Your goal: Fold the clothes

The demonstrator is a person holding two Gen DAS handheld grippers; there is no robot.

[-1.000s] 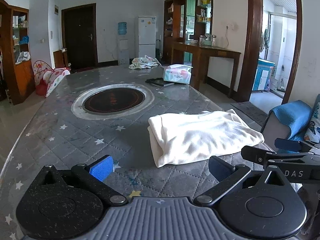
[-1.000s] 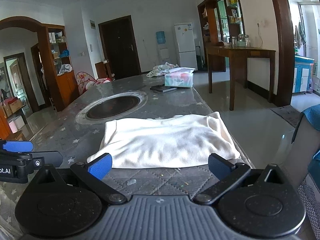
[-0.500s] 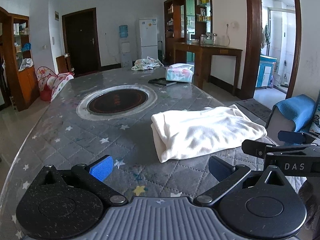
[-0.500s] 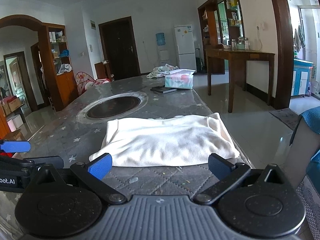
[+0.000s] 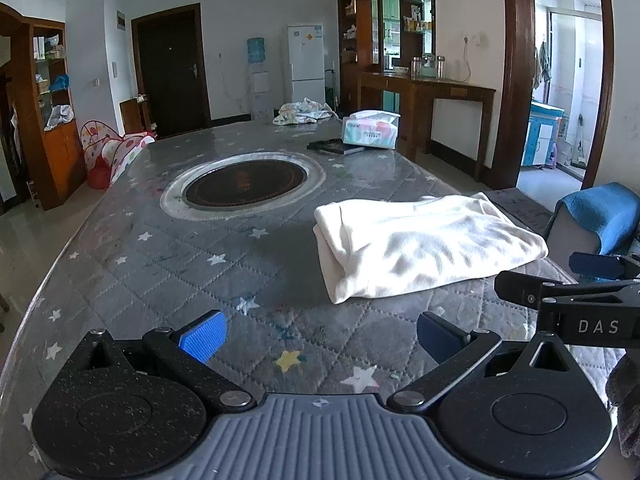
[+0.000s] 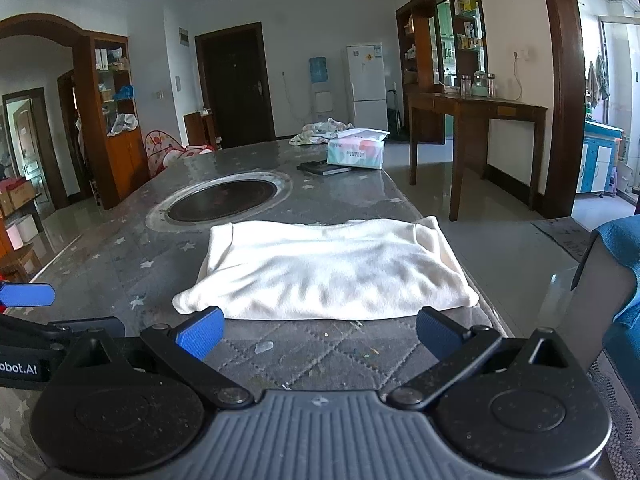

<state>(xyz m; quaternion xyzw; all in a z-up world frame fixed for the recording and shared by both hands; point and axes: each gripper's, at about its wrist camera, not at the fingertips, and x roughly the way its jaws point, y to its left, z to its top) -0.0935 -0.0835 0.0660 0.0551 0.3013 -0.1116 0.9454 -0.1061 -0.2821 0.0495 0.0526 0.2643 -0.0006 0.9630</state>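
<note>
A folded white garment lies flat on the grey star-patterned table near its right edge. My left gripper is open and empty, held above the table's near end, left of and short of the garment. My right gripper is open too, just in front of the garment's near edge, touching nothing. The right gripper's side shows at the right of the left wrist view. The left gripper's blue fingertip shows at the left of the right wrist view.
A round dark burner is set in the table's middle. At the far end lie a tissue box, a dark flat object and crumpled cloth. A blue-covered chair stands right of the table.
Both grippers have drawn back slightly and risen from the garment, which lies still. Both stayed open.
</note>
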